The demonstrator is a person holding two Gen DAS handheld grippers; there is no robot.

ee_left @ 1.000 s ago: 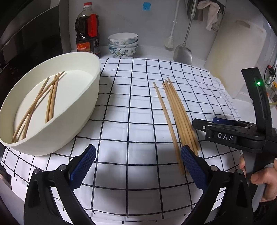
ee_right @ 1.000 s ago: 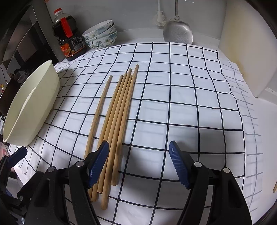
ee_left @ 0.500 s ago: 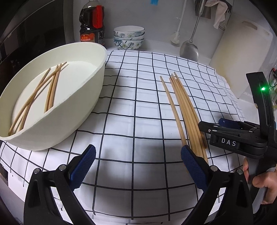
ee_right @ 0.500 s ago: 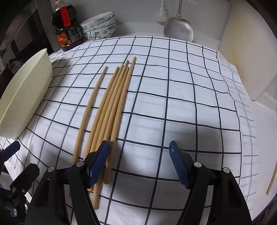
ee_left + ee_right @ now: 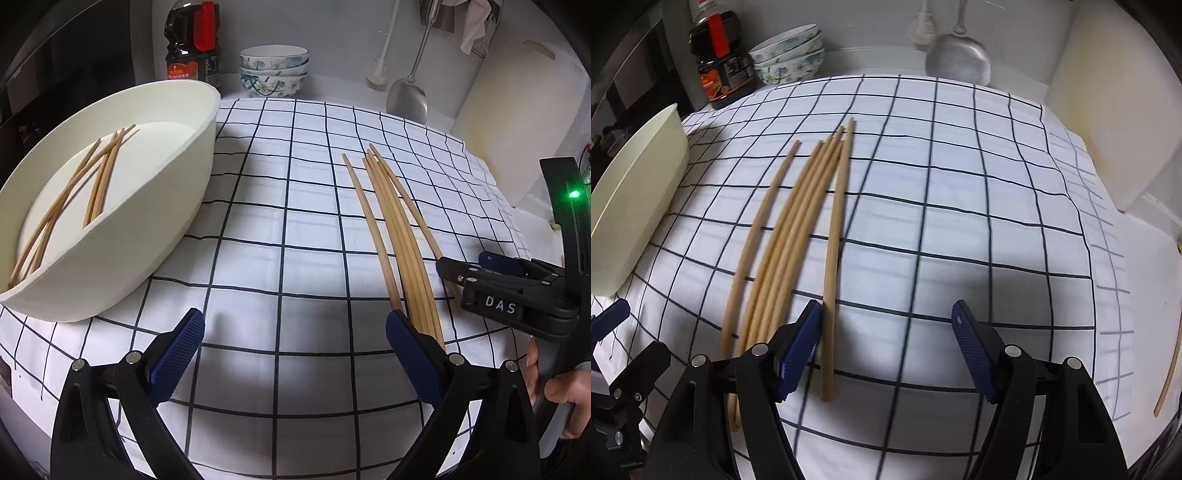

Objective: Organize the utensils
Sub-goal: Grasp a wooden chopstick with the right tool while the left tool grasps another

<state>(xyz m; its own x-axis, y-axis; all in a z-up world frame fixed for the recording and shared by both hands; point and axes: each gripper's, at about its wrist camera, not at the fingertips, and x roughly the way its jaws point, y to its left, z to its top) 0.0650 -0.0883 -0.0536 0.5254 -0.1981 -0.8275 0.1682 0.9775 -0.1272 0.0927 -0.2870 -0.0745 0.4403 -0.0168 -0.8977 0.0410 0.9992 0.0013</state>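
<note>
Here, a desk covered by a white cloth with a black grid (image 5: pixel 288 229) carries a row of loose wooden chopsticks (image 5: pixel 395 236), lying side by side and running from about 6 o'clock up toward 12 o'clock in the right wrist view (image 5: pixel 798 236). The right gripper (image 5: pixel 886 343) sits low at their near ends, its blue-padded fingers (image 5: pixel 799 347) spread apart and holding nothing. Its left pad rests just beside the rightmost chopstick (image 5: pixel 834 258), which lies between the two fingers, slightly apart from the other sticks.

In the left wrist view, the left gripper (image 5: pixel 291 354) hovers over bare cloth at 6 o'clock, fingers (image 5: pixel 177 354) wide apart and empty. The right gripper's black body, marked DAS (image 5: pixel 517 295), shows at 3 o'clock with the person's hand (image 5: pixel 561 395) on its handle.

A large cream oval basin (image 5: pixel 159 236) stands at 9 o'clock on the cloth, well apart from the loose sticks. Inside it lie several more chopsticks (image 5: pixel 74 192), some crossing one another.

Against the back wall at 12 o'clock stand a dark sauce bottle (image 5: pixel 194 40) and a stack of patterned bowls (image 5: pixel 273 70). A metal ladle (image 5: pixel 406 98) hangs at 1 o'clock, and a pale cutting board (image 5: pixel 517 110) leans at 2 o'clock.
</note>
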